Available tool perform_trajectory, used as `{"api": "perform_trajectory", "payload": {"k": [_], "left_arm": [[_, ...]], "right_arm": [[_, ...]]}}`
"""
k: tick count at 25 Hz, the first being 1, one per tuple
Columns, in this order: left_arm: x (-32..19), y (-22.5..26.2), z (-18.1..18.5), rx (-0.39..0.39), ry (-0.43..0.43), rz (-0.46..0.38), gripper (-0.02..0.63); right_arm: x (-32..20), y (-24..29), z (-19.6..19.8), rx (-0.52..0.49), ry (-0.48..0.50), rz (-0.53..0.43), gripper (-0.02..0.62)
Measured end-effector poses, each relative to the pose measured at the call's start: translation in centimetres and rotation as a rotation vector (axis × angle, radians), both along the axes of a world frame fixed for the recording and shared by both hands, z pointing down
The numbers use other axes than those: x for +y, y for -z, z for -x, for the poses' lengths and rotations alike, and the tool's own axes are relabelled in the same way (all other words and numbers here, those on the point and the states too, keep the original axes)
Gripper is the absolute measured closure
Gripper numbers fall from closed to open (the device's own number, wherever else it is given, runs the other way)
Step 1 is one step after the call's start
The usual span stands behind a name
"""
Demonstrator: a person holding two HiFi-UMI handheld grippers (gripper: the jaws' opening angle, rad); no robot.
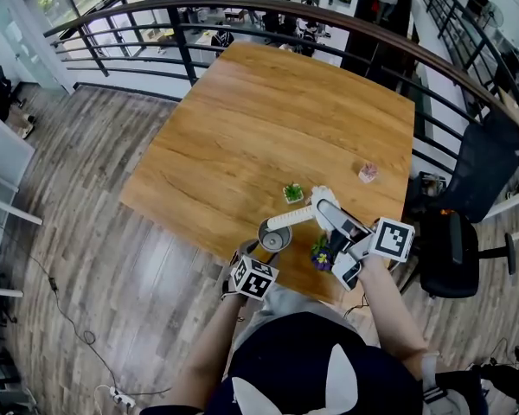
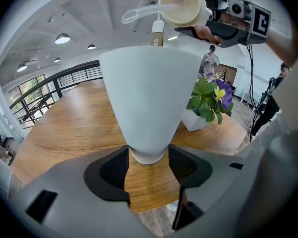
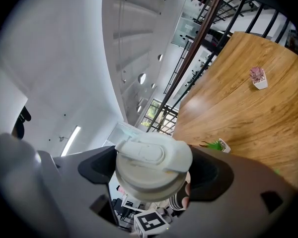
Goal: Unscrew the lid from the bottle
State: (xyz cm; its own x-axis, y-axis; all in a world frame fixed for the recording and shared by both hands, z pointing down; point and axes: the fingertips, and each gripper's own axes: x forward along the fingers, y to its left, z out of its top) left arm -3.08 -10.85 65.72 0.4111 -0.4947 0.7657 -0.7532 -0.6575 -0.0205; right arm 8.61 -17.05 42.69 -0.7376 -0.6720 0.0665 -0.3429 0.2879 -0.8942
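A pale grey tapered bottle (image 2: 149,98) stands upright at the near edge of the wooden table (image 1: 268,119); its open mouth (image 1: 274,236) faces up in the head view. My left gripper (image 2: 149,165) is shut on its narrow base, a pad against each side. The cream lid (image 3: 153,165) with a flip cap is off the bottle, and my right gripper (image 3: 154,171) is shut on it. In the left gripper view the lid (image 2: 185,5) hangs above and to the right of the bottle, its thin loop strap (image 2: 139,15) trailing left. The right gripper (image 1: 324,207) is just right of the bottle.
A purple-flowered pot (image 1: 321,253) stands right beside the bottle and under the right gripper. A small green plant (image 1: 293,193) and a pink one (image 1: 368,173) stand farther in. A curved railing (image 1: 329,15) runs behind the table. An office chair (image 1: 450,253) stands at the right.
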Motion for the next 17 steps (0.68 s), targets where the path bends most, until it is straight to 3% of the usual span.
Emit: {"api": "perform_trajectory", "payload": {"k": [17], "left_arm": [[-0.19, 0.29, -0.23, -0.002, 0.005, -0.011, 0.354]], "right_arm": [[-0.04, 0.47, -0.18, 0.012, 0.016, -0.014, 0.153]]}}
